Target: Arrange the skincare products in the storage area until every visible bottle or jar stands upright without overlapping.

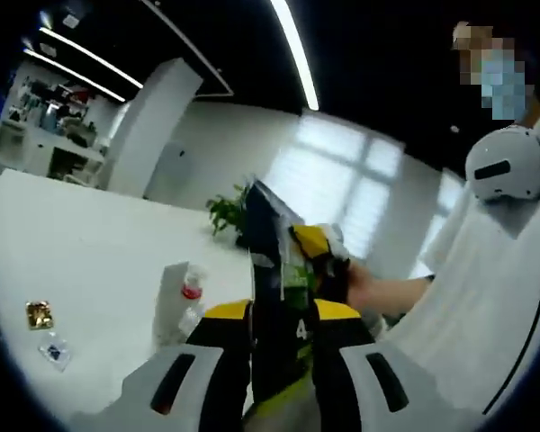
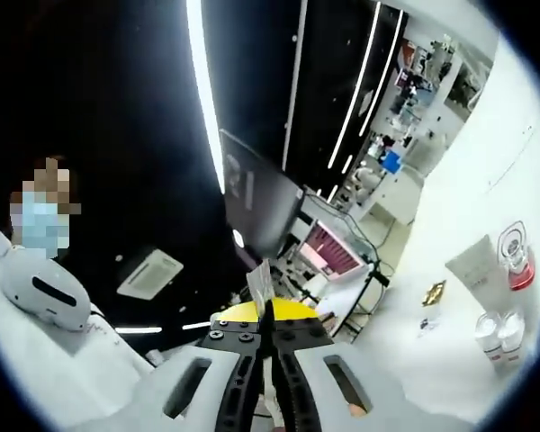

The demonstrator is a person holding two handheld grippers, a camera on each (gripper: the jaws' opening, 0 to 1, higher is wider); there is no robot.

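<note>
A dark flat packet with green and white print stands between my left gripper's yellow-tipped jaws, which are shut on its lower part. My right gripper comes in from the right, held by a hand, and grips the same packet higher up. In the right gripper view the packet shows edge-on as a thin sheet, pinched by the shut right gripper. A white tube and a clear bottle with a red cap stand on the white table; the tube, the red-capped bottle and two white bottles stand at the right.
A small gold item and a clear sachet lie on the table at the left. A potted plant stands at the far edge. A person in white with a white headset is close on the right. Shelves line the room's back.
</note>
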